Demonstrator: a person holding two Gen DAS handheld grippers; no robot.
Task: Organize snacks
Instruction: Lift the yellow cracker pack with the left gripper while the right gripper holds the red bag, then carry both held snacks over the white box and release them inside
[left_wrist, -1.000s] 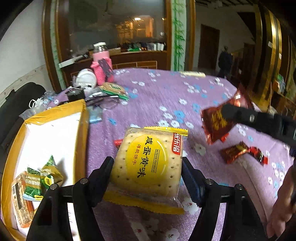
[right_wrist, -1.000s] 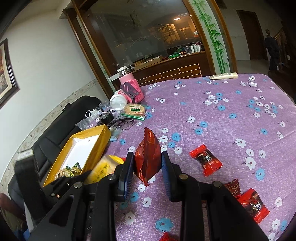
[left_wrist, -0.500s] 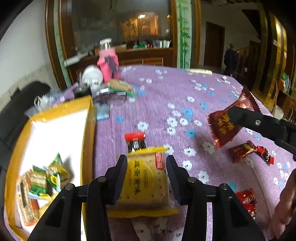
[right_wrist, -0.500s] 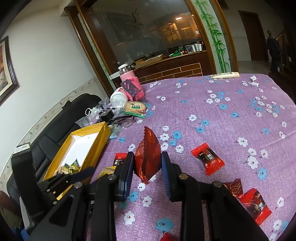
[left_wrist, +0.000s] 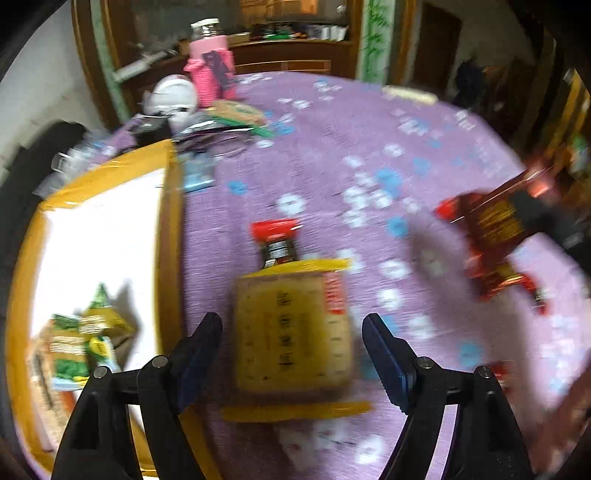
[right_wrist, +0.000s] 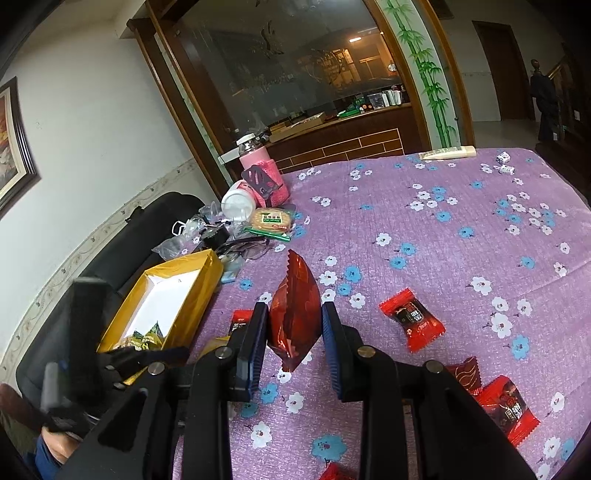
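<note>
Left gripper (left_wrist: 291, 339): angled steeply down, jaws just opened, clear of yellow biscuit pack (left_wrist: 293, 336) lying flat on the table (right_wrist: 461, 266) beside the yellow box (left_wrist: 171, 236) | Right gripper (right_wrist: 293, 339): clamped on one upright red pouch (right_wrist: 295, 314) | Loose red candies on the cloth (right_wrist: 412, 319): four whole, fifth cut off by the frame.

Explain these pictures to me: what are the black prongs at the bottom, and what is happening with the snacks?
No robot here: a person holds a two-fingered grabbing tool in each hand, with a camera on each looking along its fingers. One picture comes from each tool. The left gripper has just opened its jaws; the yellow cracker packet lies between them on the purple flowered tablecloth, apparently not gripped. The right gripper is shut on a dark red snack bag. Red candies lie scattered; a yellow box holds green packets.
</note>
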